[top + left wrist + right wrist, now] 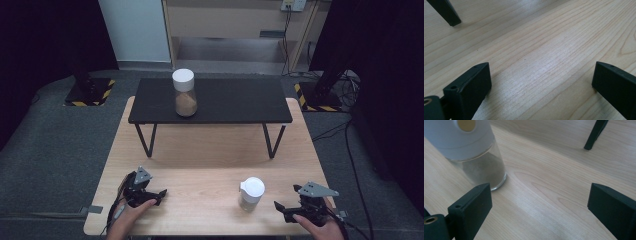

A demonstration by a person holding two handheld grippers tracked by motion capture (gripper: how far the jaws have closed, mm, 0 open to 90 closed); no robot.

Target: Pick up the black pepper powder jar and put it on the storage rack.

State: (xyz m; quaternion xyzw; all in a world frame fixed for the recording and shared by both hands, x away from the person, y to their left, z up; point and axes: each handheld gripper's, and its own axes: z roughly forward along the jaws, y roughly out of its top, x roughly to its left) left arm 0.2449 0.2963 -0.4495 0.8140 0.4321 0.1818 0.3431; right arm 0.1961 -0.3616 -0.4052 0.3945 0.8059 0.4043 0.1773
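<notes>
1. A pale wood counter (210, 165) stands on grey carpeted floor (45, 145).
2. On the counter's far half sits a low black shelf (235, 100) on thin black legs.
3. Beyond the counter, a white panel (135, 30) stands beside a light wooden cabinet (225, 20).
4. Left and right of the counter's far end, black stand bases edged with yellow-black hazard tape (105, 92) rest on the floor.
5. Black cables (350, 145) run along the floor right of the counter.
6. Dark curtains (45, 40) flank the counter on both sides.
</notes>
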